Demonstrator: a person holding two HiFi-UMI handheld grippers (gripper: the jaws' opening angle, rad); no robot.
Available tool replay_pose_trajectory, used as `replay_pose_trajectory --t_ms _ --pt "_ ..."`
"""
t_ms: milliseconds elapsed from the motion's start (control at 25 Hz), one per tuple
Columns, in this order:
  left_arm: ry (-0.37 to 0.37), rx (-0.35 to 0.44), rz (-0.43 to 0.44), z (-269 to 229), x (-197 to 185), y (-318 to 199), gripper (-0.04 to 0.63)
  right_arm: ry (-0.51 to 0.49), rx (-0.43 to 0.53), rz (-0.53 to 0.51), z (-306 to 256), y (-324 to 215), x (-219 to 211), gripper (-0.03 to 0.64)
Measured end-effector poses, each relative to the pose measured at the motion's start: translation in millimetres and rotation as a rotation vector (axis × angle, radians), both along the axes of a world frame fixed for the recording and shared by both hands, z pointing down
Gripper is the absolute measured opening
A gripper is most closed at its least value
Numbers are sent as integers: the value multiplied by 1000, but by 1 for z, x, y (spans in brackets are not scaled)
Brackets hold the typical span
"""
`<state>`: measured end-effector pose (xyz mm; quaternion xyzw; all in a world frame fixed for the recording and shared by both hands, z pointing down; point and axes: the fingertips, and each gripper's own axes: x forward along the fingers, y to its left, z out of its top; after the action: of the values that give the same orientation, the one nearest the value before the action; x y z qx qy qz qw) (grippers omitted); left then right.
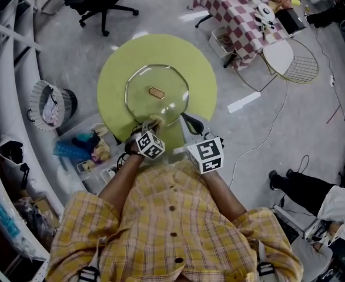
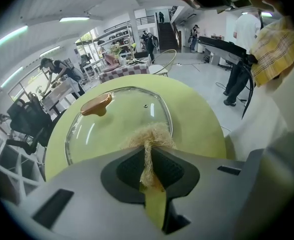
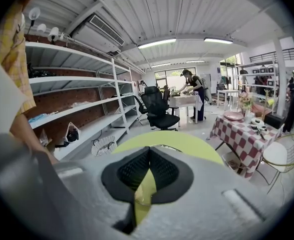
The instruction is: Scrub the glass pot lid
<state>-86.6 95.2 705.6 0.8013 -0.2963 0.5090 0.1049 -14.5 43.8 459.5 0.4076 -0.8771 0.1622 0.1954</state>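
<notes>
Head view looks steeply down on the surface (image 1: 110,87); both gripper views skim it close from 6 o'clock.

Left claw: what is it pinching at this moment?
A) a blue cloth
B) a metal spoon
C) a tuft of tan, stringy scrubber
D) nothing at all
C: the left gripper view shows the left claw closed on a tan, stringy scrubber, whose tuft sits at the near rim of the glass lid.
</notes>
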Motion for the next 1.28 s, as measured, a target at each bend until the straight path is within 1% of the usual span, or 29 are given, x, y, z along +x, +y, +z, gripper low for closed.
replay_pose_trajectory --t_ms 280,520,840,1040,1280 --pt "-3 -1 38 -1 11 -1 41 -3 3 18 -2 -2 7 -2" --pt "-20 0 118 1 30 -1 41 -2 5 26 -1 -1 11 -2" --pt "-40 -8 193 2 45 -1 41 -26 1 -25 -1 8 -6 -2" --pt "-43 -8 204 3 47 -3 41 -25 9 -54 -3 9 -14 -2" --pt "-46 -27 212 1 44 -2 41 -25 11 -71 -3 12 -18 -2"
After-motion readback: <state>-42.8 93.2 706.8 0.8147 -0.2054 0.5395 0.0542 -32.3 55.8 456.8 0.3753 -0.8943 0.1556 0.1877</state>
